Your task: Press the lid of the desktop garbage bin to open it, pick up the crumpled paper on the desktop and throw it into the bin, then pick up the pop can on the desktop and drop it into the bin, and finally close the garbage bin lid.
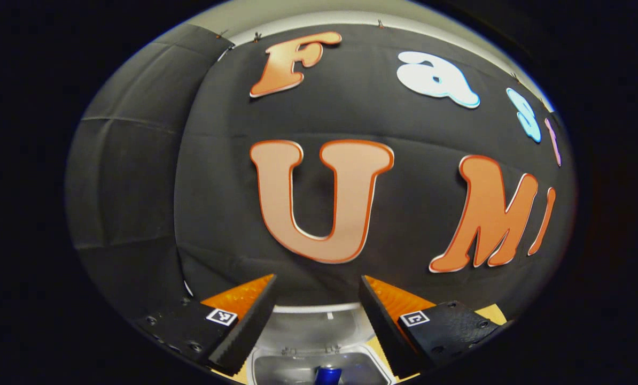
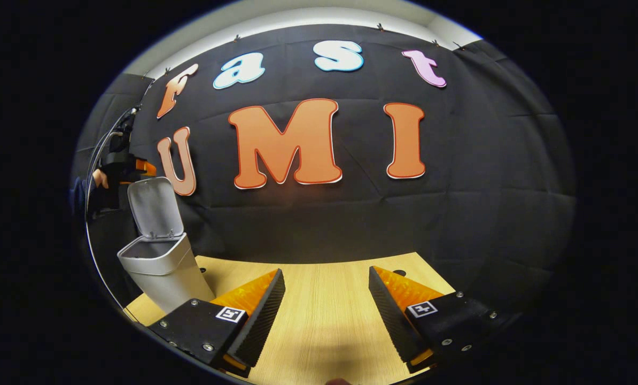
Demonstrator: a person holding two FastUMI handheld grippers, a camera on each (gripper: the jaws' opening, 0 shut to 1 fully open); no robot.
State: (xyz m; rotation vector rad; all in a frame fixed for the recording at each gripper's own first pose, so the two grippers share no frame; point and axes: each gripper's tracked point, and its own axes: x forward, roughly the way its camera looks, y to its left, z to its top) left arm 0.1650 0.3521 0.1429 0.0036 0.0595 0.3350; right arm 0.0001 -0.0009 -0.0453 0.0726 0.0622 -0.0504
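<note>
With both the left gripper [image 1: 317, 299] and right gripper [image 2: 327, 299] spread empty, a careless push on the raised grey plastic lid [image 2: 155, 207] could tip the small grey desktop bin [image 2: 161, 267], blue can [image 1: 327, 374] inside

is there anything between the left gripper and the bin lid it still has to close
Nothing visible stands in the way. The left gripper hangs open right above the open bin, with the pop can already inside. The raised lid stands upright at the bin's back, with clear space in front.

Dim booth, sharp centre — edges bowed
</note>
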